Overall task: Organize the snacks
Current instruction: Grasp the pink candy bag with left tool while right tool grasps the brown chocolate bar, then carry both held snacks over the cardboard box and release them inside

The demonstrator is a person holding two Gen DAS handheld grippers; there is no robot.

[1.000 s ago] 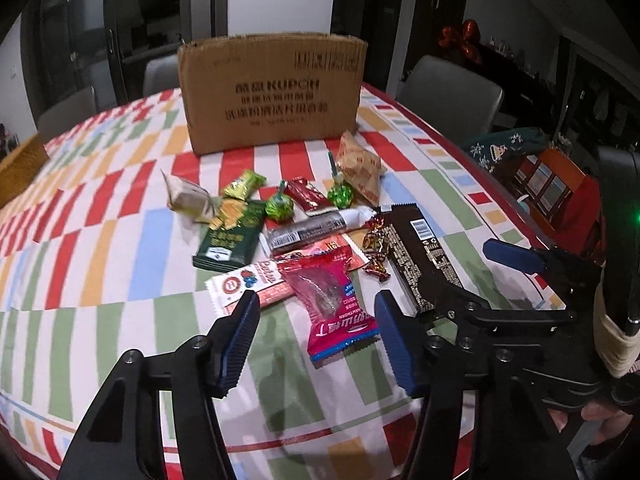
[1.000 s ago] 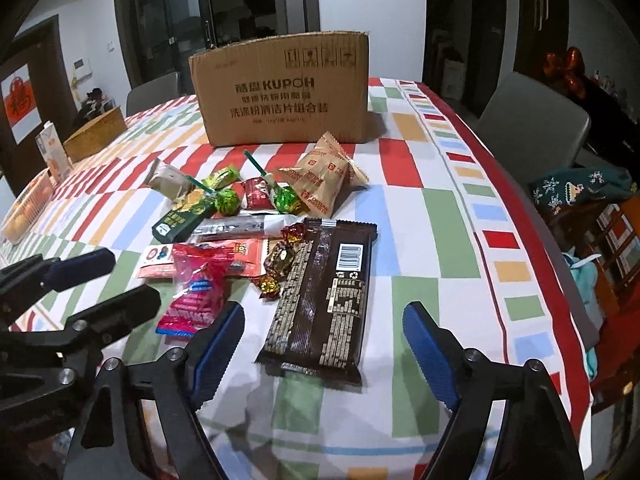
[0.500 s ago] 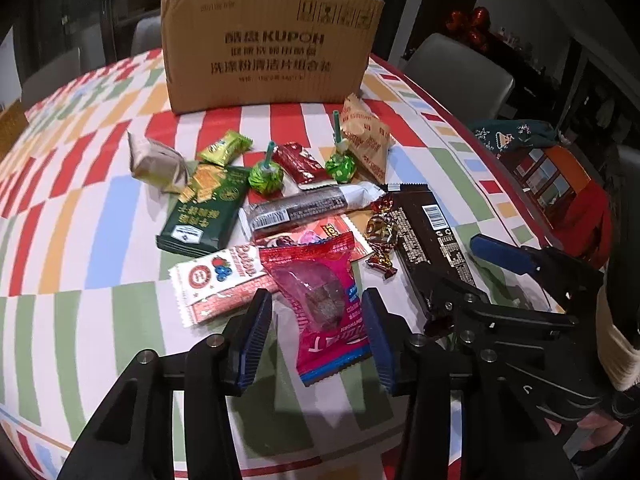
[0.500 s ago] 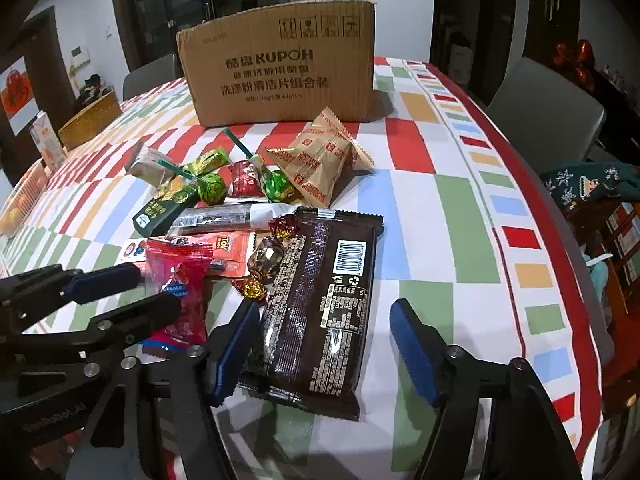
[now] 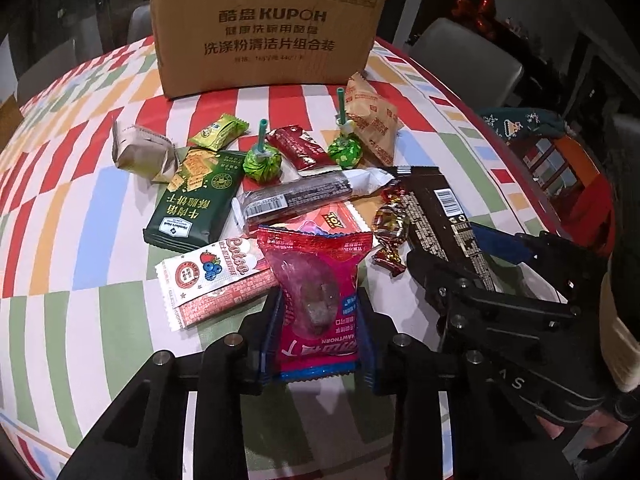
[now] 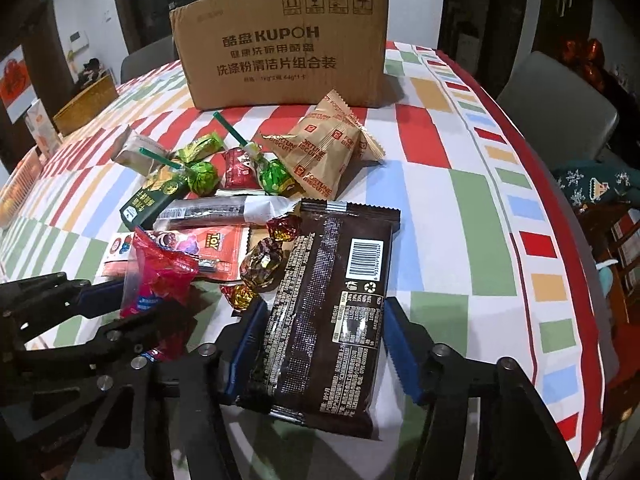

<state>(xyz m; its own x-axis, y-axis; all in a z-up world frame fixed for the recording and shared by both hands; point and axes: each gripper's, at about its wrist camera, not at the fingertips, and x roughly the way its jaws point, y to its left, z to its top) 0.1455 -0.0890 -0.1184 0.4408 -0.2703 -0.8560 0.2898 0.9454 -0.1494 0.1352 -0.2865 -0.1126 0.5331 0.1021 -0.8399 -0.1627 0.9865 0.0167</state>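
Chocolate bar (image 6: 328, 320) lengthwise toward cardboard box (image 6: 280, 44)

1. The left wrist view looks steeply down from very near the table edge, facing the KUPOH cardboard box (image 5: 266, 28) across the snack pile.
2. The right wrist view faces the same cardboard box (image 6: 280, 44), from just beside the first camera, on its right.
3. Both views share the box and the snacks in front of it, for example the Fortune Biscuits packet (image 5: 374, 120) (image 6: 324, 148).
4. Each view also catches the other gripper at its side edge.
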